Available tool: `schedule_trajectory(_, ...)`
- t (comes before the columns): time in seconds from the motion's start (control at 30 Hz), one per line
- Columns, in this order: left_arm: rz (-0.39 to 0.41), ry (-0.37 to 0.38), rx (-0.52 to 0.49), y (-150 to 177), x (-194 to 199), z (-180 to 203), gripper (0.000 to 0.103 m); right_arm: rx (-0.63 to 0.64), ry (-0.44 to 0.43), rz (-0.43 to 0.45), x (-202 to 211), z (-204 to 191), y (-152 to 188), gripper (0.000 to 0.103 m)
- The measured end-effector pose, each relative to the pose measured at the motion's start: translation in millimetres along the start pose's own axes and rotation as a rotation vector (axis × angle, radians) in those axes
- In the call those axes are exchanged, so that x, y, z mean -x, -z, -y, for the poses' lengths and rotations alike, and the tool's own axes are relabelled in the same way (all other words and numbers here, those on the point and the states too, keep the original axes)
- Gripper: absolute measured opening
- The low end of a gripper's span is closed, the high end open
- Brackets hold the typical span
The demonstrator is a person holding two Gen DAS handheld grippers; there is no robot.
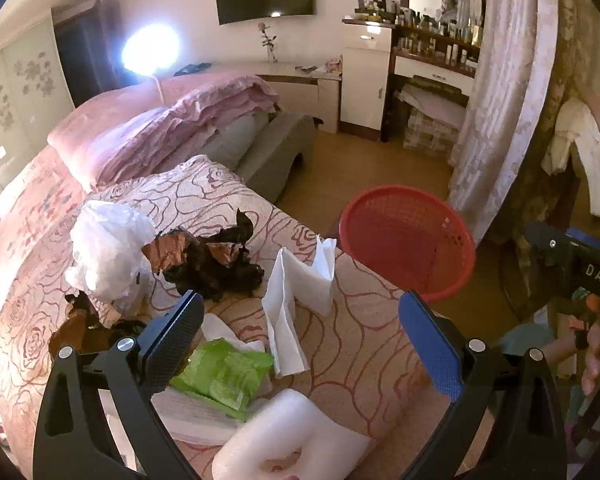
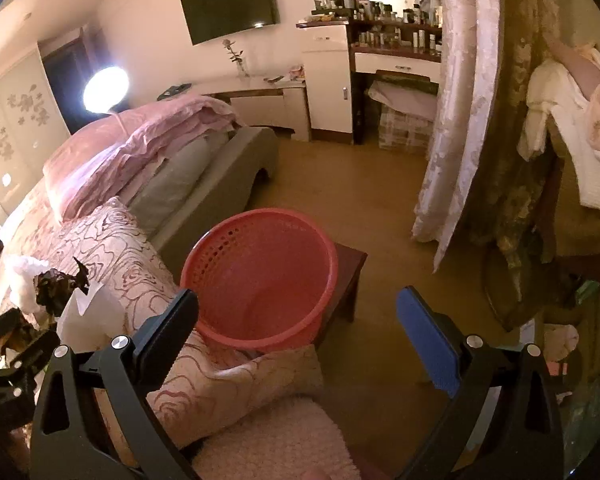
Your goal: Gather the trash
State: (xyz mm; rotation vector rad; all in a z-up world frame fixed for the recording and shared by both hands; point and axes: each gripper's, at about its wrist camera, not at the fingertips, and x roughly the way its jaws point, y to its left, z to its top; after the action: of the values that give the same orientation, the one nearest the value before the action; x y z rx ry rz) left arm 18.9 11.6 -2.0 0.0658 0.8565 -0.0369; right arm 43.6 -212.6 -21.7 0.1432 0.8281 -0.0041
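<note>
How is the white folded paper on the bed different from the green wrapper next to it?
The white folded paper stands partly upright; the green wrapper lies flat. The paper is plain white and larger; the wrapper is bright green and crinkled. Both rest on the rose-patterned bedspread, outside the red basket.

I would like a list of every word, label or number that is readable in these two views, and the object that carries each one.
"DAS": white letters on the black body of the right gripper, at the frame's right edge; the word may be cut off.
Green wrapper on the bed: its print is too blurred to read.
Bottles on the dressing table: labels too small to read.
Nothing else is readable.
</note>
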Motion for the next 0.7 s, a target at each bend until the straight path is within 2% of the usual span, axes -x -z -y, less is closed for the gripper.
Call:
schedule_trajectory(0.27,-0.007,0.002,0.014,9,1,0,0.094,0.037,-0.032,-0.002,2,-13,5,0.096)
schedule_trajectory(0.7,-0.013,0.004,0.025,16,2,-1,0.094,0.044,-0.029,-0.011,0,-15,10,0.096)
